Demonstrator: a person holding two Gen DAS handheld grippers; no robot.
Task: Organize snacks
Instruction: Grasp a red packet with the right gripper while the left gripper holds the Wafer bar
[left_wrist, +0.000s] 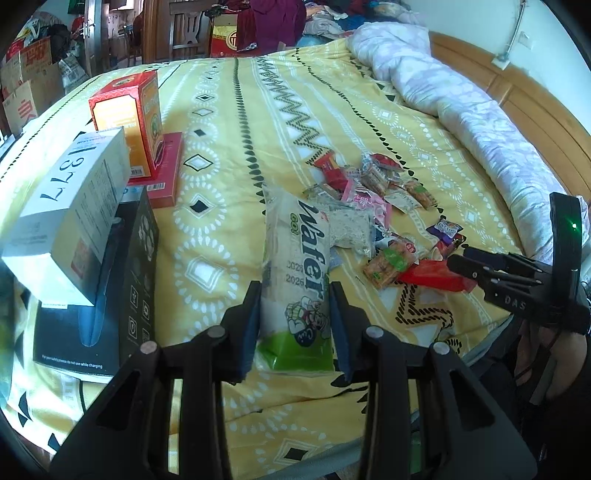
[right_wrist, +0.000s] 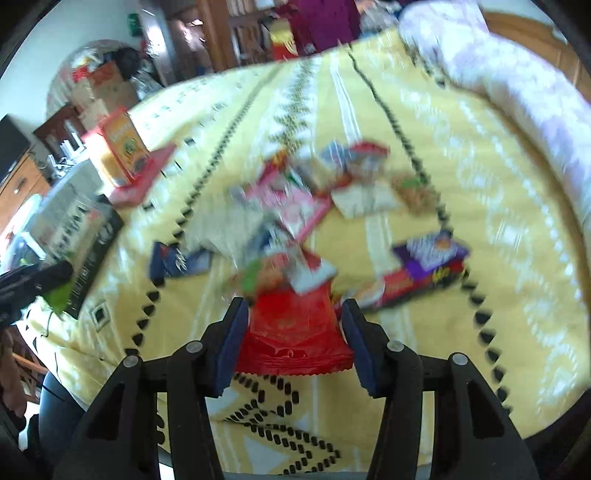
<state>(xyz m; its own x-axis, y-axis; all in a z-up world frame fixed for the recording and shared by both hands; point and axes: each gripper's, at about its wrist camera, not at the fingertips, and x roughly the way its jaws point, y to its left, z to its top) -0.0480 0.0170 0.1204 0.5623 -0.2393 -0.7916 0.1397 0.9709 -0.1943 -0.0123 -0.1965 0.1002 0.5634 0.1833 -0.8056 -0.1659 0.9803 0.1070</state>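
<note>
**Two grippers, two packets: grip and handling over the bedspread**

Left wrist view. Left gripper has its fingers closed against the sides of the wafer bag, near the green lower end; the bag's far end reaches toward the snack pile on the yellow bedspread. The film looks thin, light and slippery, and wafers crush easily, so a gentle hold across the width, close to the sealed end, seems safest. Stacked boxes stand well to the left. At the right edge, the right gripper pinches the red packet.

Right wrist view (blurred by motion). Right gripper holds the red packet between narrow-set fingers, its crimped edge toward the camera, above the bedspread. It appears flat, limp and light; gripping mid-body should limit flopping. Loose snacks lie just beyond, the purple packet to the right. A dark finger tip at the left edge is probably the left gripper; its state cannot be told here.
</note>
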